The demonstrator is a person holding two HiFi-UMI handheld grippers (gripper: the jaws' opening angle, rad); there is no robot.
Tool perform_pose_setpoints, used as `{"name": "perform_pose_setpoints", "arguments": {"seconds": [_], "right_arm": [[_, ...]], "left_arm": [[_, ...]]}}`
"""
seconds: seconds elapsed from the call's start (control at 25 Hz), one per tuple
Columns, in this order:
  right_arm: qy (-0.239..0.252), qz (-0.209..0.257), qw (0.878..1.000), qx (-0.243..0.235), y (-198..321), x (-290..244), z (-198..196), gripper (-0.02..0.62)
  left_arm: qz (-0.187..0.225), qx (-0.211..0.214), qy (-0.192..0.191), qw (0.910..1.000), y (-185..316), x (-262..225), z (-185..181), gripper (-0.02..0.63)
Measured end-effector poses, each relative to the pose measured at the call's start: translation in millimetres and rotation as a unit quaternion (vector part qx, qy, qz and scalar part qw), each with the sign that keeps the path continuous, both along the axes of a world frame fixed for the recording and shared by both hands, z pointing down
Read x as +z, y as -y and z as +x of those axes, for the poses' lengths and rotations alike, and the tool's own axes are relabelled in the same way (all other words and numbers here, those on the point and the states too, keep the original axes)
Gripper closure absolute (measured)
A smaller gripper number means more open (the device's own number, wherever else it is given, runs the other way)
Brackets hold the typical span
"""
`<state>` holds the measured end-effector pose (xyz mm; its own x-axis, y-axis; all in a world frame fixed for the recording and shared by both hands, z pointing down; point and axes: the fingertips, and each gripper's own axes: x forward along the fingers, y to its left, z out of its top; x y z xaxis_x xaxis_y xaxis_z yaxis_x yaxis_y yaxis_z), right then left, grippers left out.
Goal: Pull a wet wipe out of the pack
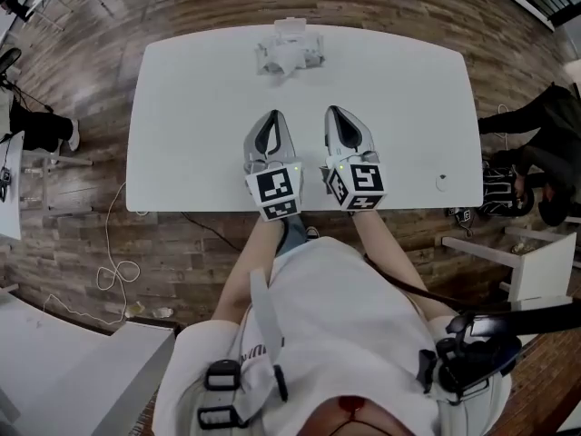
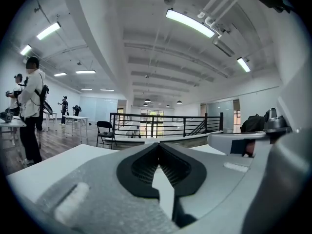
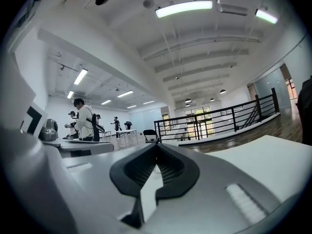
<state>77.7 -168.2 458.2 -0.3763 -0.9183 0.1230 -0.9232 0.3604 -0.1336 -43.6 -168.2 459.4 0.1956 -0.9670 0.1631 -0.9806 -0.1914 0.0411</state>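
Note:
The wet wipe pack [image 1: 289, 51] lies at the far edge of the white table [image 1: 182, 107], near its middle, pale with a crumpled wipe sticking up from its top. Both grippers rest side by side over the near half of the table and point toward the pack, well short of it. The left gripper [image 1: 271, 116] is shut with nothing between its fingers; in the left gripper view its jaws [image 2: 158, 144] meet at the tip. The right gripper [image 1: 336, 112] is likewise shut and empty, with its jaws [image 3: 157, 145] closed in the right gripper view.
A small round object [image 1: 442, 183] lies near the table's right front corner. A seated person [image 1: 536, 153] and white furniture [image 1: 536, 262] are to the right of the table. A cable [image 1: 113, 262] lies on the wooden floor at the left.

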Motion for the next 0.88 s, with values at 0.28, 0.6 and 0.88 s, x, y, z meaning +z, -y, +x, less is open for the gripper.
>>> {"name": "perform_pose_setpoints", "arguments": {"seconds": [0.28, 0.6, 0.88], "right_arm": [[-0.012, -0.001, 1.0, 0.02, 51, 4, -22, 0.589], [-0.01, -0.014, 1.0, -0.025, 81, 9, -31, 0.589], [-0.007, -0.074, 0.996, -0.052, 136, 38, -39, 0.546]], "left_arm": [[0.0, 0.037, -0.01, 0.9993, 44, 5, -11, 0.604], [-0.005, 0.038, -0.004, 0.9992, 56, 5, -5, 0.604], [-0.013, 0.036, -0.001, 0.9993, 52, 7, -2, 0.604]]}}
